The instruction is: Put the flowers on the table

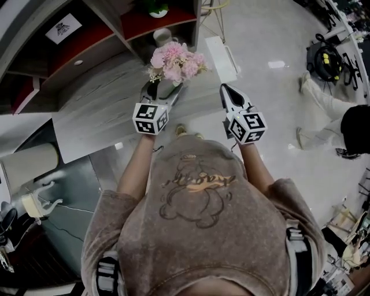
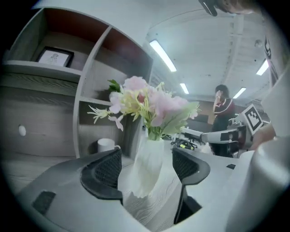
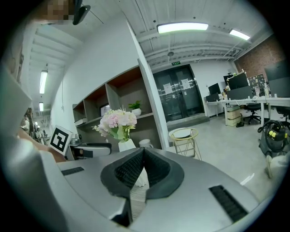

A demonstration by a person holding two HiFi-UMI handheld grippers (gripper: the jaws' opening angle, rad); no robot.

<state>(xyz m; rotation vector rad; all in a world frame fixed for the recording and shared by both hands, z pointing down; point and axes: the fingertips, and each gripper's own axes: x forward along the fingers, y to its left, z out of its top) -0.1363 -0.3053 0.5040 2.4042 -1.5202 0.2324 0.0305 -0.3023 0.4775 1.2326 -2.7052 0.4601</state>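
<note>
A bunch of pink flowers (image 1: 175, 60) stands in a white ribbed vase (image 2: 147, 167) on the grey wood-grain table (image 1: 98, 110), near its right end. My left gripper (image 1: 165, 88) is open, with the vase between its dark pads (image 2: 105, 171) and a gap on each side. In the right gripper view the flowers (image 3: 118, 121) show ahead and to the left. My right gripper (image 1: 226, 92) hovers to the right of the vase, off the table's end. It is shut, with nothing between its pads (image 3: 131, 167).
Behind the table is a shelf unit holding a white mug (image 1: 162, 36), a framed picture (image 1: 63, 28) and a green plant (image 1: 156, 8). A gold wire stool (image 3: 183, 134) stands on the floor beyond. A person (image 1: 347, 121) and a vacuum cleaner (image 1: 326, 60) are at the right.
</note>
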